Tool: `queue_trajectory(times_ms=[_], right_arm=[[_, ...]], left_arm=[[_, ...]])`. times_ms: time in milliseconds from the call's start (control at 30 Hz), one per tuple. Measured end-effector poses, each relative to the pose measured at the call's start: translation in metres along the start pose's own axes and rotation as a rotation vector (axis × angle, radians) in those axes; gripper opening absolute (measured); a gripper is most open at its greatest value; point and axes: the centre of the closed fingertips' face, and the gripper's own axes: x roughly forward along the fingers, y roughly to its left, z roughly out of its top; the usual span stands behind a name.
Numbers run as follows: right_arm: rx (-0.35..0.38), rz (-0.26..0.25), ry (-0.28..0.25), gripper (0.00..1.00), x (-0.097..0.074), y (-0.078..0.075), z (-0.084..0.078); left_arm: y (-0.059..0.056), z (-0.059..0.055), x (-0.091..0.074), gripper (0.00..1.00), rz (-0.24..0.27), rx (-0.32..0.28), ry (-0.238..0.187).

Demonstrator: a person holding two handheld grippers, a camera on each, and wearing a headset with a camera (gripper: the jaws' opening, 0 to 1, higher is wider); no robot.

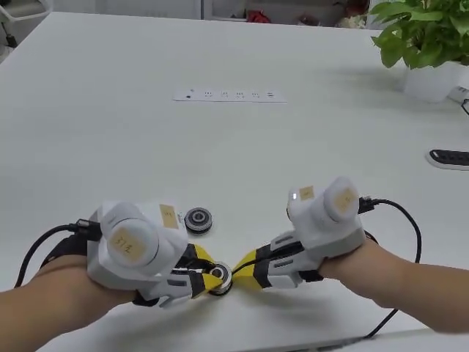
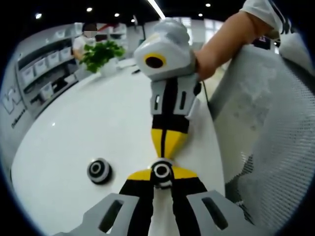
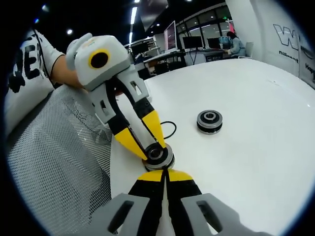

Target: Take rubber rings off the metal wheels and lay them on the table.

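A small metal wheel (image 1: 218, 278) with a black rubber ring is held just above the white table (image 1: 242, 161), near its front edge. My left gripper (image 1: 209, 279) comes in from the left and is shut on this wheel (image 2: 161, 171). From the right, my right gripper (image 1: 238, 273) has its yellow jaws pressed together at the wheel's rim (image 3: 158, 156), apparently pinching the ring. The left gripper (image 3: 153, 147) reaches in from the upper left in the right gripper view. A second wheel (image 1: 198, 219) with its ring lies flat just behind.
A white power strip (image 1: 230, 95) lies mid-table. A potted plant (image 1: 421, 33) stands at the far right, with a black object (image 1: 448, 158) at the right edge. A black cable (image 1: 410, 235) trails from the right gripper. A mesh chair (image 2: 275, 123) is by the table edge.
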Motion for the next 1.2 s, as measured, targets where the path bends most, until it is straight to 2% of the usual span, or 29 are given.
queue_trajectory(times_ms=[267,700,833,967,1200], right_arm=[[0.136,0.014,-0.042,0.0,-0.003,-0.001,0.001],[0.218,0.021,-0.058,0.0,-0.005,0.002,0.0],[0.257,0.027,-0.072,0.0,-0.007,0.0,0.001],[0.327,0.039,-0.115,0.0,-0.01,-0.001,0.006],[0.35,0.047,-0.129,0.0,-0.011,0.0,0.008]], left_arm=[[0.0,0.0,0.0,0.13,0.0,0.004,0.001],[0.0,0.0,-0.001,0.13,0.0,0.008,0.004],[-0.001,0.001,-0.001,0.13,0.001,0.011,0.007],[-0.001,0.001,-0.001,0.13,0.002,0.011,0.007],[-0.001,0.001,-0.001,0.13,0.004,0.013,0.01]])
